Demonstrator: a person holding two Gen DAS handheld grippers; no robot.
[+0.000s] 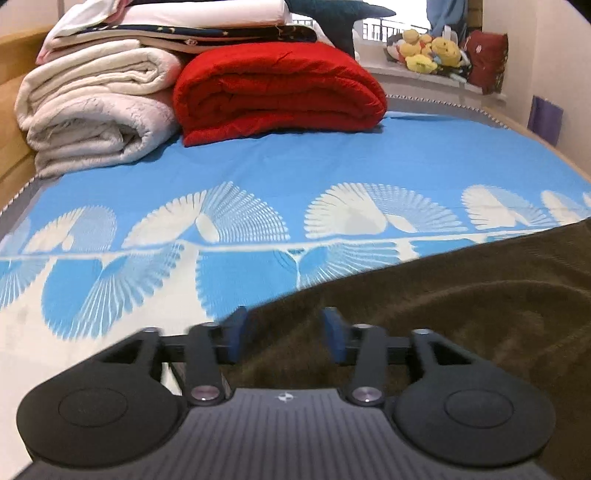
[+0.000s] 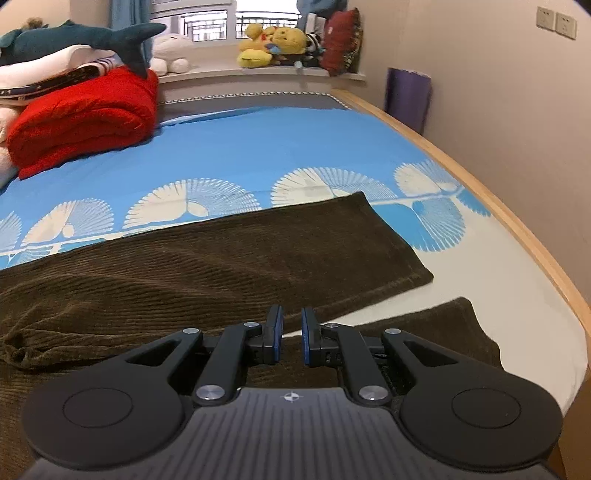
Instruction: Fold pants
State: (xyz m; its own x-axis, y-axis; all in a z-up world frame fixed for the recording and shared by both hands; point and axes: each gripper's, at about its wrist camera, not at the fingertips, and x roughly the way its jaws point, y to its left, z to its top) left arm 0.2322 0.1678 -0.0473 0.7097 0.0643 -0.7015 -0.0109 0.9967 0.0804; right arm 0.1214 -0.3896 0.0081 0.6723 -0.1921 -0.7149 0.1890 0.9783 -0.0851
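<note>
Left wrist: left gripper (image 1: pixel 284 332) wide open, holding nothing, over the pants (image 1: pixel 443 314) edge on the blue sheet (image 1: pixel 295 166); only this view shows the cream blankets (image 1: pixel 92 110).

Right wrist: right gripper (image 2: pixel 291 338) narrowly open, nothing clamped, above the pants (image 2: pixel 221 258); both legs and wall sockets (image 2: pixel 556 22) visible here.

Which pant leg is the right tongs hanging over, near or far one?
The near leg, the one closer to the camera. The right tongs sit above its inner edge; the far leg lies flat beyond, separated by a strip of bare sheet.
</note>
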